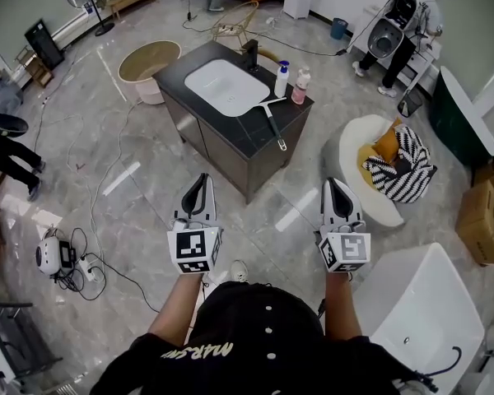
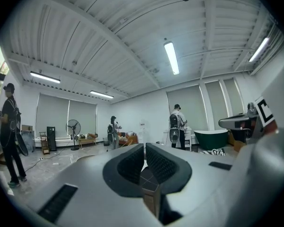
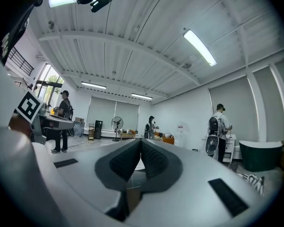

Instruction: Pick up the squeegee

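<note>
The squeegee (image 1: 272,115), white blade and grey handle, lies on the dark counter of a vanity cabinet (image 1: 255,134) ahead, to the right of its white basin (image 1: 226,85). My left gripper (image 1: 201,180) and right gripper (image 1: 336,183) are held side by side over the floor, well short of the cabinet. Both point level and stand shut with nothing between the jaws. In the left gripper view the left gripper (image 2: 145,148) looks across the room, and the right gripper (image 3: 140,144) likewise; the squeegee is in neither.
Two bottles (image 1: 290,82) and a black tap (image 1: 252,54) stand at the counter's back. A round tub (image 1: 146,66) sits left of the cabinet, a white chair with cushions (image 1: 377,171) right of it, a white bathtub (image 1: 424,319) near right. Cables (image 1: 82,266) trail on the floor; people stand around.
</note>
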Demonstrator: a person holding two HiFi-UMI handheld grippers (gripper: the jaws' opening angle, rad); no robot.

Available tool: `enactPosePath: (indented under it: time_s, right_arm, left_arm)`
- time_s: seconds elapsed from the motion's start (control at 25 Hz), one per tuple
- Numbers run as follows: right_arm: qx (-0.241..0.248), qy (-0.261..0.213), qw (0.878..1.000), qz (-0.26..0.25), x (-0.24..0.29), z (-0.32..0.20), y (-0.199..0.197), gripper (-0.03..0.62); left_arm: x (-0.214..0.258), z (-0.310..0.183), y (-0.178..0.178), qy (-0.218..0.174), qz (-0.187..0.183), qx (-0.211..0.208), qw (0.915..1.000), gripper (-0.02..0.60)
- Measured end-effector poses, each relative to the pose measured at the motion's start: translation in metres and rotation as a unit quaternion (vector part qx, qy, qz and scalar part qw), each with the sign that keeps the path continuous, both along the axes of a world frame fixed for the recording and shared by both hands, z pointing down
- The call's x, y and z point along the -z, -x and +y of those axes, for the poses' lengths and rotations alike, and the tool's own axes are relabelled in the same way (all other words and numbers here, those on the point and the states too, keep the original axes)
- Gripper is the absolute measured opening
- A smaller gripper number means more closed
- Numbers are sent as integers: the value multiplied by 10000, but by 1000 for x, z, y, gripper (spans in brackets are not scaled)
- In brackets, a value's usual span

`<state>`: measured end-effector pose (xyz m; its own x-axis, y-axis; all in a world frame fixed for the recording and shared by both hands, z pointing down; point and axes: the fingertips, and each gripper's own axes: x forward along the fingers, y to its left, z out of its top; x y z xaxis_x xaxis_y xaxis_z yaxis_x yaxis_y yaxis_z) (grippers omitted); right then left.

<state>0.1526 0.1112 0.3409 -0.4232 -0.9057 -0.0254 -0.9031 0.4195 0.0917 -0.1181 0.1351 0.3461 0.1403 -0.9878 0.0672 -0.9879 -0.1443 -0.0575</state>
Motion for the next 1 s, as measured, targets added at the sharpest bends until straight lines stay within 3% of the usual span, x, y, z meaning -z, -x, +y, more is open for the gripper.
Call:
enactPosePath:
  time_s: [0.28,0.6,1.0]
  right_arm:
    - [-144,34,9999,-19,-3,-30,23,-2]
    - [-216,260,9994,9,-22,-53,34,-2]
    - [109,229,9997,39,-30,-124,56,-2]
  left_arm:
    - [-3,-36,28,1,40,-114,9999,20]
    - [-13,-60,33,23,164,-281,9995,20]
    - [-17,-114,43,31,-17,-184,9998,20]
